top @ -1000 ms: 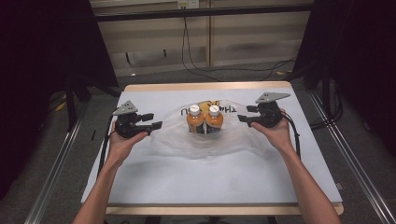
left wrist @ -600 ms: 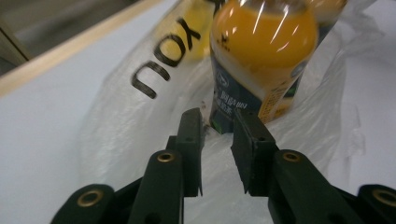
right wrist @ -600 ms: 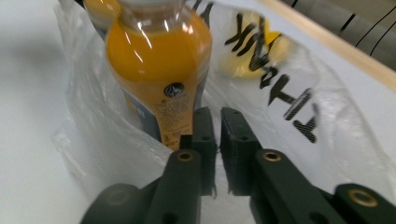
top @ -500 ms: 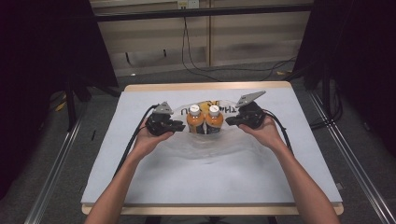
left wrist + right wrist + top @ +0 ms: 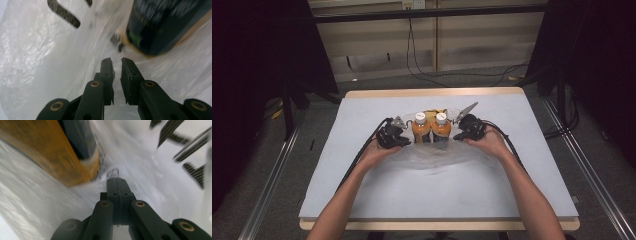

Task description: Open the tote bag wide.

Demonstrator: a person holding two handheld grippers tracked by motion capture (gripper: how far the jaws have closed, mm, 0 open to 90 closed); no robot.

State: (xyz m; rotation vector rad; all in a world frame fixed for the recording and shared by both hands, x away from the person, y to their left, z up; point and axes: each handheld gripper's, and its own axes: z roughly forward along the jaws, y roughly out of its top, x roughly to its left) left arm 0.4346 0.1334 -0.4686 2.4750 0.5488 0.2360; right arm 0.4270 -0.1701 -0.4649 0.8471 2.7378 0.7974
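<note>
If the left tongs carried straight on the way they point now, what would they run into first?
Most likely the clear plastic bag around them, then the base of the nearer orange bottle with a dark label just ahead of the left tongs. Depth is blurred, so this is uncertain.

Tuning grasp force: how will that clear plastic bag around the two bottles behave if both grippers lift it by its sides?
The plastic bag looks thin and crinkled, so probably floppy, bunching rather than holding shape. Its glossy film may slip between the fingers. The two bottles stand upright inside, and would likely sag the bag and tip together.
</note>
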